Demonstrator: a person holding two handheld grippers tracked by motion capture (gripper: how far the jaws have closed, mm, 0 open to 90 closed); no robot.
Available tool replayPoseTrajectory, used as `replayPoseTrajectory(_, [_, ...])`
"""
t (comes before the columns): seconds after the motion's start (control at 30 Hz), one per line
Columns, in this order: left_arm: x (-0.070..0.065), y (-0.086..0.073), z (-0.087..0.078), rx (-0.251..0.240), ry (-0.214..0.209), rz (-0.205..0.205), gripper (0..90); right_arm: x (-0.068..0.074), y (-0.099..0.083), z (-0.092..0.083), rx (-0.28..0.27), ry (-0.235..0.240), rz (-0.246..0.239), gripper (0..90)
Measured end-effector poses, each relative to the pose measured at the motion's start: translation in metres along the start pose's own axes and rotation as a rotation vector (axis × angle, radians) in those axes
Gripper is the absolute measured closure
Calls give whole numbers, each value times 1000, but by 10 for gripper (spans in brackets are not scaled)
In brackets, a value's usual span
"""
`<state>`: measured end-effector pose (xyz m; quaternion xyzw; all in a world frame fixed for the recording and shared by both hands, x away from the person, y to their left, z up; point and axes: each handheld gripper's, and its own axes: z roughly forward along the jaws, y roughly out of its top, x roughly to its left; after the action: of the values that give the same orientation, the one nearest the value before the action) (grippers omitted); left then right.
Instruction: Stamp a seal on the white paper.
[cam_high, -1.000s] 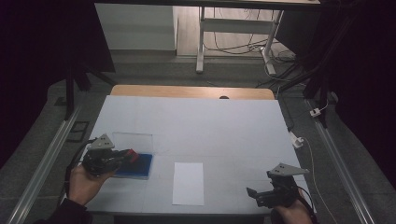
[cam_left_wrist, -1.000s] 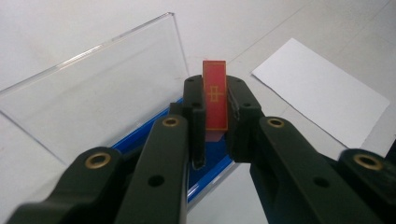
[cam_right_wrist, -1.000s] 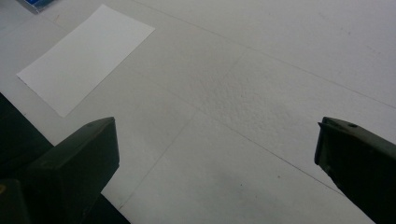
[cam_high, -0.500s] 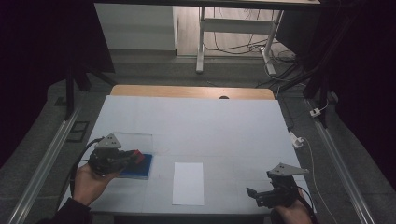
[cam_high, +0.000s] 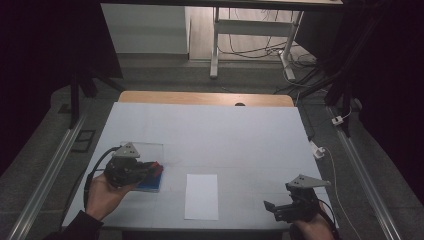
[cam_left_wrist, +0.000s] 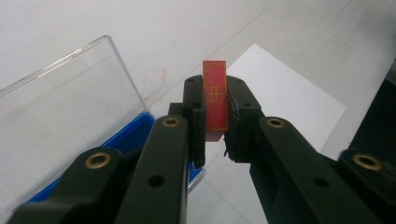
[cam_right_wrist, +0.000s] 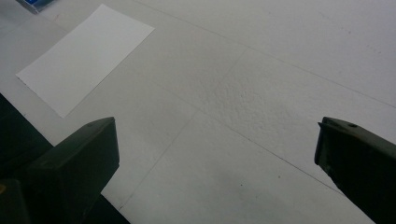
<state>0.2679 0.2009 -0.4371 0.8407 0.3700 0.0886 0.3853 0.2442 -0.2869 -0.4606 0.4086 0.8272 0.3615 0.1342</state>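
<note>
Compared with the frame a second ago, the left gripper (cam_high: 150, 169) is seen shifted a little toward the table's middle, above the inner edge of the blue case (cam_high: 150, 184), while the right gripper (cam_high: 272, 207) is found in the same spot near the table's front right corner. A red card (cam_left_wrist: 215, 95) with gold markings is clamped between the left gripper's jaws, standing upright and rising above the pads in the left gripper view. Just behind and below it, the blue case is seen lying open on the table (cam_high: 240, 135), its clear lid (cam_left_wrist: 65, 107) raised. A white sheet (cam_high: 201, 196) is laid flat on the table between the two grippers, just beside the case and apart from it. The right gripper's jaws are held wide apart with nothing between them; bare table surface is seen past them in the right gripper view, with the white sheet farther off.
</note>
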Motion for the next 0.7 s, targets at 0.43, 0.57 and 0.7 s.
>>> replayPoseTrajectory(0.43, [-18,17,19,30,-36,71,797,0,0,0,0,2,1,0])
replayPoseTrajectory(0.57, [-22,22,24,33,-52,87,797,0,0,0,1,2,1,0])
replayPoseTrajectory(0.7, [-27,26,31,41,-62,108,797,0,0,0,1,2,1,0])
